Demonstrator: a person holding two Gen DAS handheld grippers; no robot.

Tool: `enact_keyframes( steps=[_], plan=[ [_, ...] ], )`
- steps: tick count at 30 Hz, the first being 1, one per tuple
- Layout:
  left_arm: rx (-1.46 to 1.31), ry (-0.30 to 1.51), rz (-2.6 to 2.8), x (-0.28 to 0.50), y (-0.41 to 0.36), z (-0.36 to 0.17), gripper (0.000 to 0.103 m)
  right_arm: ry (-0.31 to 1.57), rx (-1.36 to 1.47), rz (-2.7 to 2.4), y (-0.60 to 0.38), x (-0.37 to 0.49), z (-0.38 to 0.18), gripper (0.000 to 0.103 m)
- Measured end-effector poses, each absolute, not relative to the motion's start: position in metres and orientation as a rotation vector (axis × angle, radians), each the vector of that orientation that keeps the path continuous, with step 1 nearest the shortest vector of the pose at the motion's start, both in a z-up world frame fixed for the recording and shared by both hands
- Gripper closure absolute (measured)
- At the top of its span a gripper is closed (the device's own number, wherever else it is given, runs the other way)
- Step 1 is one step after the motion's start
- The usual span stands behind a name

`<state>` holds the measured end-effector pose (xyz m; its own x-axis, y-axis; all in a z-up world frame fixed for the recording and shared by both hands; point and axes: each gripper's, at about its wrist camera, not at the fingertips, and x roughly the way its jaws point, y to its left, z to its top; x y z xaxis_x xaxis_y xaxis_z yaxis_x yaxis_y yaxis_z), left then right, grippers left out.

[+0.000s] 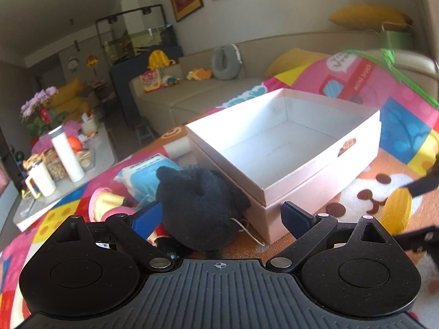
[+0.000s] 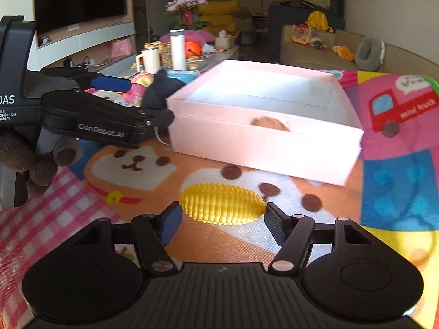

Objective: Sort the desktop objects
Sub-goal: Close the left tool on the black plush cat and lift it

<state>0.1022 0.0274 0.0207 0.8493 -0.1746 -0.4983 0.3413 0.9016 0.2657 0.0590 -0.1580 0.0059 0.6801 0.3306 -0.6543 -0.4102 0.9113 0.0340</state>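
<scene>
Right now we hold our left gripper (image 1: 219,219) spread wide over the mat (image 1: 406,126), its blue pads on either side of a black plush (image 1: 197,205); the left pad (image 1: 145,219) sits just beside the plush, while the right pad (image 1: 297,219) stands apart from it, in front of the box corner; whether the left pad touches the plush we cannot tell; the plush lies against the near corner of the white box (image 1: 301,181), and a thin white cord (image 1: 247,230) trails from under it onto the mat; behind the plush lie a blue pack (image 1: 140,175) and a pink and yellow toy (image 1: 107,200), partly hidden; the box stands open, its inside bare, with a cut-out handle in its right wall; our right gripper (image 2: 222,224) is also spread, low over the mat, with a yellow ribbed corn toy (image 2: 222,204) lying crosswise between its fingertips; each pad stands just beside one end of the corn, and we cannot tell whether they press it; the corn rests on the mat, on the near side of the box, apart from its wall; from the left wrist view the corn (image 1: 397,211) shows at the right edge, beside the dark fingers of the right gripper; on a low table (image 1: 55,189) beyond the mat stand a white flask (image 1: 67,156) and a mug (image 1: 38,182).
</scene>
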Motion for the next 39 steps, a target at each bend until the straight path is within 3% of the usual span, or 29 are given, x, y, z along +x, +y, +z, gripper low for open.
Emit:
enact_keyframes(
  steps=[2,15,17,23,31,37,39],
  plan=[
    [0.432,0.471,-0.299,0.098,0.025,0.016,0.013,0.701,-0.079,0.406,-0.169,0.059,0.006,0.036],
    [0.504,0.445,-0.211,0.121,0.028,0.001,0.014,0.704,-0.05,0.419,-0.171,0.062,0.006,0.027],
    [0.498,0.458,-0.215,0.124,0.029,-0.001,0.024,0.703,-0.043,0.423,-0.172,0.062,0.006,0.027],
    [0.436,0.453,-0.165,0.105,0.037,0.009,0.031,0.7,-0.039,0.413,-0.172,0.062,0.005,0.026],
    [0.29,0.476,-0.309,0.009,0.02,0.031,0.03,0.677,-0.008,0.38,-0.179,0.059,0.008,0.023],
    [0.304,0.514,-0.398,-0.036,-0.008,0.023,0.024,0.648,-0.028,0.362,-0.182,0.043,0.013,0.019],
    [0.307,0.522,-0.375,-0.038,-0.01,0.021,0.017,0.638,-0.069,0.364,-0.18,0.035,0.014,0.019]
  ],
)
